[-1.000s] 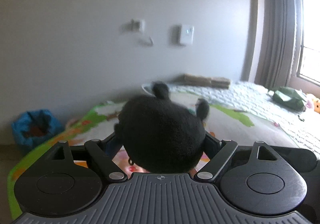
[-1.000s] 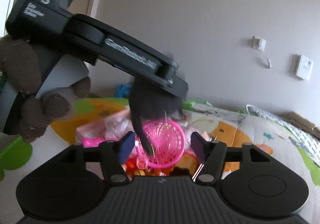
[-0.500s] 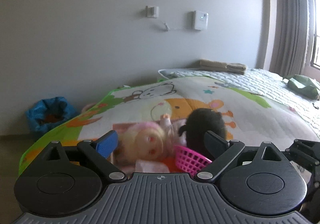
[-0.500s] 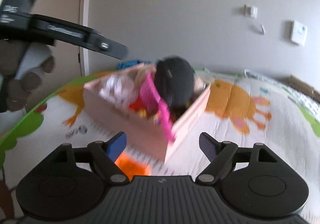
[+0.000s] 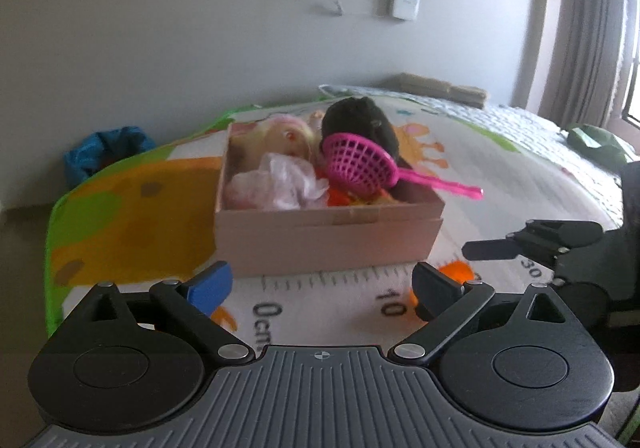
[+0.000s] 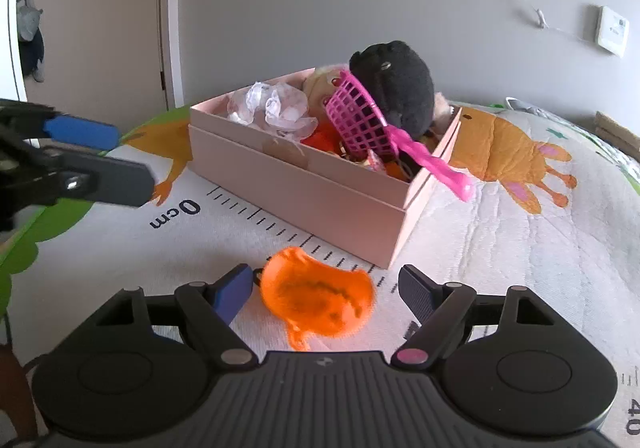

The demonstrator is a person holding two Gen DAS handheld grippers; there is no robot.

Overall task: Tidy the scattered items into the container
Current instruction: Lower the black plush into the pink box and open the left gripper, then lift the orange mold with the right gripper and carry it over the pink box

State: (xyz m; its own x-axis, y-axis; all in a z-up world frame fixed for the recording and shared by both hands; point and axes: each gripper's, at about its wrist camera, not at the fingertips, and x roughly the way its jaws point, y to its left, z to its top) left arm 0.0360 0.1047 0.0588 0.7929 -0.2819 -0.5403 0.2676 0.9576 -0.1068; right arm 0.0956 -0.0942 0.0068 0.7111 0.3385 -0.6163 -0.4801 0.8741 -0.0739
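Note:
A pink cardboard box point(image 5: 328, 244) point(image 6: 304, 192) stands on the play mat. It holds a black plush point(image 5: 360, 120) point(image 6: 400, 84), a pink toy strainer point(image 5: 356, 164) point(image 6: 360, 120) with its handle over the rim, a doll point(image 5: 288, 136) and crumpled plastic point(image 6: 272, 108). My left gripper point(image 5: 322, 280) point(image 6: 108, 152) hovers in front of the box, its jaws opening with nothing between them. My right gripper point(image 6: 326, 282) is open low over the mat. An orange toy point(image 6: 316, 300) point(image 5: 456, 272) lies between its fingers, and the pads are not pressing on it.
The mat point(image 6: 500, 248) carries a printed ruler and animal pictures. A blue bag point(image 5: 104, 152) sits by the wall at the left. A green bundle point(image 5: 596, 140) lies on the white quilt at the right. A door point(image 6: 92, 28) is at the far left.
The black plush was between my left jaws and now lies in the box. The left gripper has drawn back and down. The right gripper has sunk over the orange toy with wider jaws.

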